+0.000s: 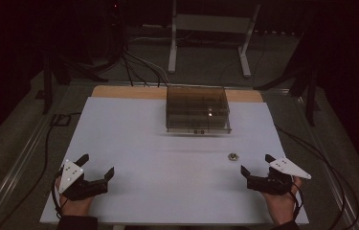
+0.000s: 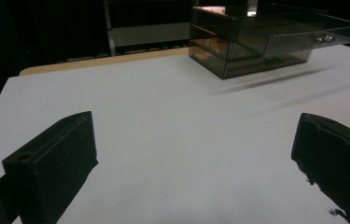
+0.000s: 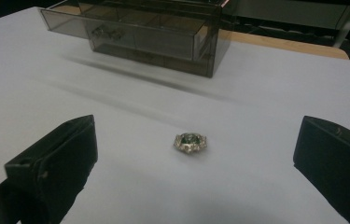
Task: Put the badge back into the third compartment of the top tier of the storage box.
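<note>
A small silver ring with a green stone lies on the white table, right of centre. A smoky clear drawer box stands at the far middle, its upper drawer pulled out a little toward me. My right gripper rests near the front right edge, open, with the ring just ahead of its jaws. At the front left my left gripper stands open over bare table, nothing between its jaws.
A wooden strip borders the table's far edge. Beyond it stands a white metal frame on the floor, with black cables trailing to the left. Dark stands flank both sides.
</note>
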The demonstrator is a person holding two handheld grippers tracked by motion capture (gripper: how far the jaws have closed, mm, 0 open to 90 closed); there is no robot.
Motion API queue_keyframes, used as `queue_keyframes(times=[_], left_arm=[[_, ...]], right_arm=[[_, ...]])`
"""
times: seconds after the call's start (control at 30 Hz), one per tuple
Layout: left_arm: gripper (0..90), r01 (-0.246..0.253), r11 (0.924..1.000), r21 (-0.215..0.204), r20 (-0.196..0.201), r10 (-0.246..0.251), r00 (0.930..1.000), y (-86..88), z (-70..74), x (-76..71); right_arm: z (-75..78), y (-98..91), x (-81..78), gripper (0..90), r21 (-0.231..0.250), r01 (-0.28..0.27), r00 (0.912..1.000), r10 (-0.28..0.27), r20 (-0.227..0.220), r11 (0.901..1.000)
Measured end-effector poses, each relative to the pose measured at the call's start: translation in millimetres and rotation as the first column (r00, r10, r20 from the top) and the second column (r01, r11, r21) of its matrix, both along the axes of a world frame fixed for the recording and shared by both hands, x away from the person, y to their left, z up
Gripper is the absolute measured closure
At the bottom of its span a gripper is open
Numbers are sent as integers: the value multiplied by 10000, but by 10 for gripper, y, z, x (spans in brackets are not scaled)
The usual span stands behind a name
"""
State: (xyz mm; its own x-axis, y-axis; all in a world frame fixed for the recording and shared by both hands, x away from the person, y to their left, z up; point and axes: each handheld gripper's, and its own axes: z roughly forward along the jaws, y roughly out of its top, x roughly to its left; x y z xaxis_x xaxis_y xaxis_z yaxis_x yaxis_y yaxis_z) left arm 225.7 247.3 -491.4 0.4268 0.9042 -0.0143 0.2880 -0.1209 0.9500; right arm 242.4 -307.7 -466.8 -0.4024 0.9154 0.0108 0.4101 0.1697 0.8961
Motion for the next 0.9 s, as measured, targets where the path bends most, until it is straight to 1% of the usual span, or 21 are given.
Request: queue_keyframes(times=[0.3,0.5,0.9], left_arm=[[9,15,10000,57,5,-15,10000,-6,-2,0],[9,37,9999,134,7,-37,10000,-21,-4,1],[9,37,9999,102,-16,-37,10000,-15,-7,2]], right_arm=[[30,61,138,0,-166,10,10000,-11,-95,9999],[32,77,228,0,-162,80,9999,-82,-150,9998],[37,68,328,0,-109,222,9994,-225,-276,9997]])
